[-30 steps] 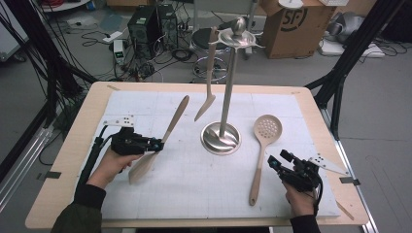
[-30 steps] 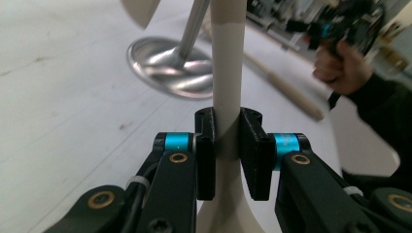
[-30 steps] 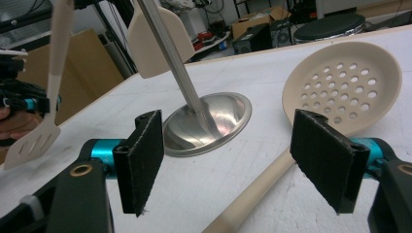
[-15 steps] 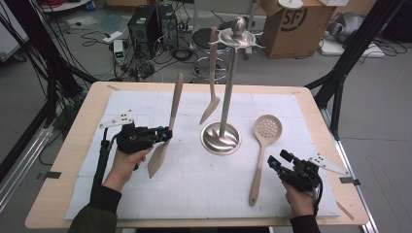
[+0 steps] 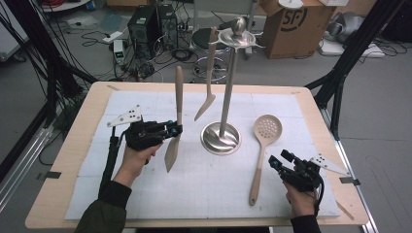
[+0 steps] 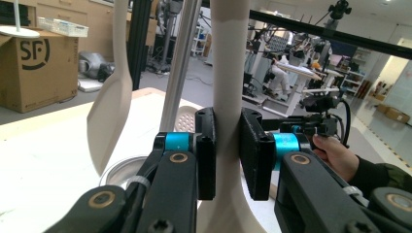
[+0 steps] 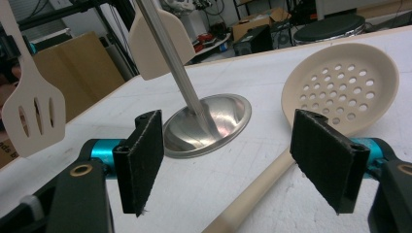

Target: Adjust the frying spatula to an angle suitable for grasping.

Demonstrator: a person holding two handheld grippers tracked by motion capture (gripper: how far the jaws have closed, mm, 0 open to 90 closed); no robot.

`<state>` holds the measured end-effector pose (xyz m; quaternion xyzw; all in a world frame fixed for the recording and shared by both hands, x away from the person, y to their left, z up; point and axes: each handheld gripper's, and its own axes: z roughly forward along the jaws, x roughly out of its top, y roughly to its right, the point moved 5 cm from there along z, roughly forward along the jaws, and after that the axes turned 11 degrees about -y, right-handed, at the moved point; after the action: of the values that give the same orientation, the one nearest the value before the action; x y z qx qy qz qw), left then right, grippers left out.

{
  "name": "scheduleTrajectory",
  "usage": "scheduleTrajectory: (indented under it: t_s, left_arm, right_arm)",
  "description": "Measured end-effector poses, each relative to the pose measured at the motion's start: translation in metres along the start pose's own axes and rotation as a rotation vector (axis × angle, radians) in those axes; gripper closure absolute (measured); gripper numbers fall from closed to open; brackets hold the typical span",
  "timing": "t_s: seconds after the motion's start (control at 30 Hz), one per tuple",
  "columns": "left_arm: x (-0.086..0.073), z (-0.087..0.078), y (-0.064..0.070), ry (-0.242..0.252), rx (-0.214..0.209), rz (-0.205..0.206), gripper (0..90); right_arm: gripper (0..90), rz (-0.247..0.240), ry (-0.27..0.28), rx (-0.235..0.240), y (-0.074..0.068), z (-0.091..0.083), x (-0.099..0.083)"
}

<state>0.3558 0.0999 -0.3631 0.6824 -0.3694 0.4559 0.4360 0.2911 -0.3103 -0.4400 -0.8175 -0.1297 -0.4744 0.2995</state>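
My left gripper [image 5: 176, 130] is shut on the handle of a beige slotted turner [image 5: 171, 154], which it holds upright above the mat, blade down, left of the metal utensil stand [image 5: 221, 138]. In the left gripper view the jaws of that gripper [image 6: 227, 145] clamp the turner's handle [image 6: 226, 73]. A plain beige spatula [image 5: 208, 99] hangs from the stand's top. A beige skimmer spoon [image 5: 266, 130] lies on the mat to the right. My right gripper [image 5: 275, 163] rests open beside the skimmer's handle; in its own view this gripper [image 7: 233, 165] straddles the handle, with the skimmer's bowl [image 7: 342, 82] ahead.
A white mat [image 5: 145, 194] covers the wooden table [image 5: 53, 199]. The stand's round base [image 7: 209, 124] and pole [image 7: 167, 53] rise at the centre. Cables, computer gear and a cardboard box [image 5: 301, 26] lie on the floor beyond the table's far edge.
My left gripper has raised the slotted turner from a slant to upright and carried it right, toward the stand. The right gripper and the skimmer have not moved.
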Motion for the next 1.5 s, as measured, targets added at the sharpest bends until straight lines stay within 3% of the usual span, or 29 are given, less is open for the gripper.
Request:
scheduleTrajectory:
  t_s: [0.1,0.33,0.93,1.5]
  left_arm:
    - [0.002,0.002,0.000,0.007,-0.011,-0.012,78.1]
    - [0.015,0.014,0.005,0.010,-0.022,0.025,78.1]
    - [0.056,0.035,0.004,0.000,-0.043,0.050,78.1]
    - [0.069,0.041,-0.002,-0.045,-0.045,0.058,78.0]
  right_arm:
    - [28.0,0.007,0.001,0.000,0.000,-0.001,0.000]
    - [28.0,0.013,0.009,0.001,0.000,-0.002,0.001]
    - [28.0,0.026,0.019,0.006,0.003,-0.004,0.001]
    - [28.0,0.031,0.027,0.003,0.003,-0.005,0.002]
